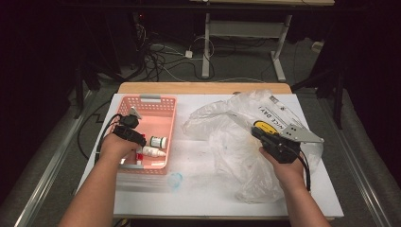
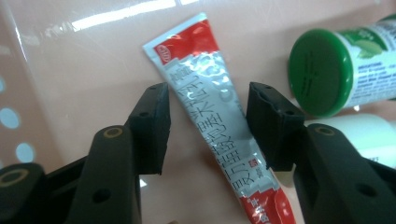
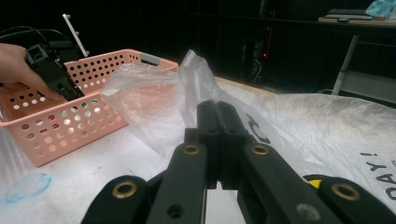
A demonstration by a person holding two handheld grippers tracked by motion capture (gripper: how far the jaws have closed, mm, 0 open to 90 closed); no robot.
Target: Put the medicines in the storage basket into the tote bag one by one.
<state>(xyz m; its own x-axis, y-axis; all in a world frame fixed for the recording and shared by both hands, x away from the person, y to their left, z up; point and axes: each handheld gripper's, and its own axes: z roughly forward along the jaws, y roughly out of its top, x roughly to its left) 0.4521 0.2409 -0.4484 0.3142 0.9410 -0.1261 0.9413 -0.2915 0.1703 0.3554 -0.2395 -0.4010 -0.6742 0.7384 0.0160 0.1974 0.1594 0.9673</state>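
Between my left gripper's (image 2: 208, 126) parted jaws, untouched, lies the red-and-silver tube (image 2: 219, 128) on the pink basket's (image 1: 163, 101) floor, while my right gripper (image 3: 218, 140) pinches the plastic bag (image 3: 154, 100) on the counter (image 1: 198, 189).

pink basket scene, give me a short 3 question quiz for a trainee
1. True or false: the left gripper has its jaws on either side of the tube without pressing it.
2. What does the right gripper pinch? A) the basket B) the plastic bag C) a bottle
3. What colour is the cap of the bottle lying beside the tube?

Key: 1 true; the tube lies on the basket floor with a gap at each pad. 2 B. 3 green.
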